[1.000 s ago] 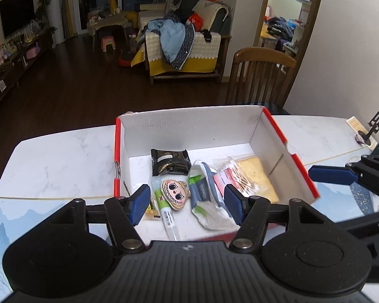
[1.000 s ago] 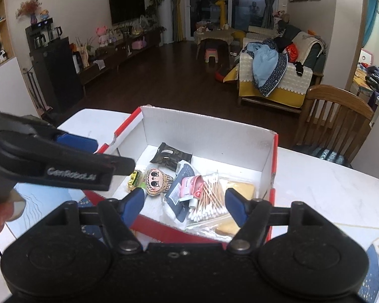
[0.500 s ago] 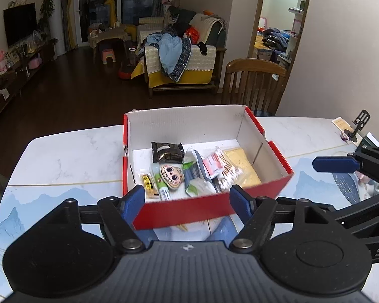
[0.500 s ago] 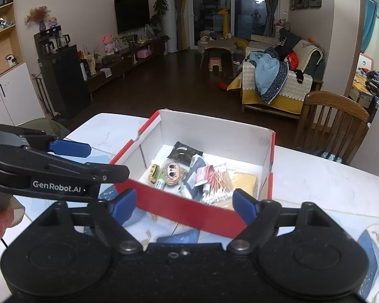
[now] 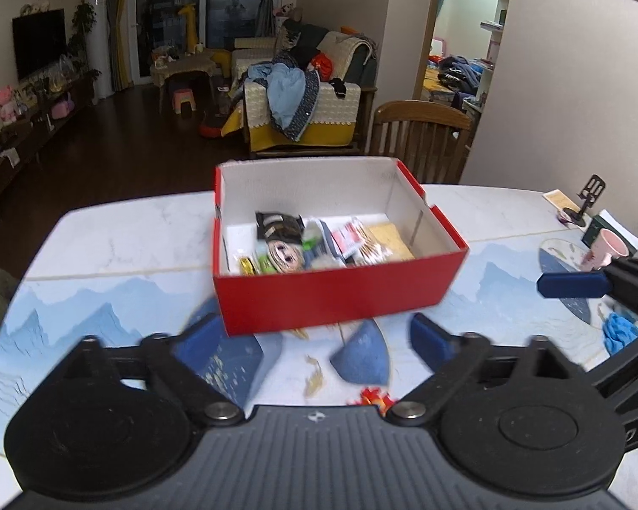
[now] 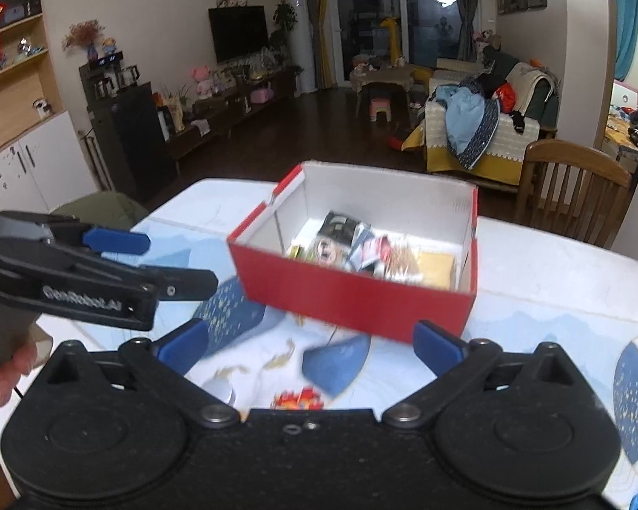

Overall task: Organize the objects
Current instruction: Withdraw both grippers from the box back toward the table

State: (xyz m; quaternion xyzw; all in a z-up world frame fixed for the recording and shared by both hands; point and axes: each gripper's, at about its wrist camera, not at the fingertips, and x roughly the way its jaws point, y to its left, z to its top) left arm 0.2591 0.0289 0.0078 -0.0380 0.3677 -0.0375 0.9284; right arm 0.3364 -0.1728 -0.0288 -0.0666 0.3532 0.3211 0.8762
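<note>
A red cardboard box with a white inside stands on the table; it also shows in the right wrist view. In it lie a dark snack packet, a doll-face sticker, a bag of cotton swabs, a yellow pad and other small packets. My left gripper is open and empty, a short way in front of the box. My right gripper is open and empty, in front of the box's near corner.
The table has a marble top with a blue patterned mat. A pink cup, a phone stand and a blue cloth lie at the right. A wooden chair stands behind the table.
Both grippers have pulled back and up from over the box. The box now sits farther ahead of both, and its red front wall is in full view.
</note>
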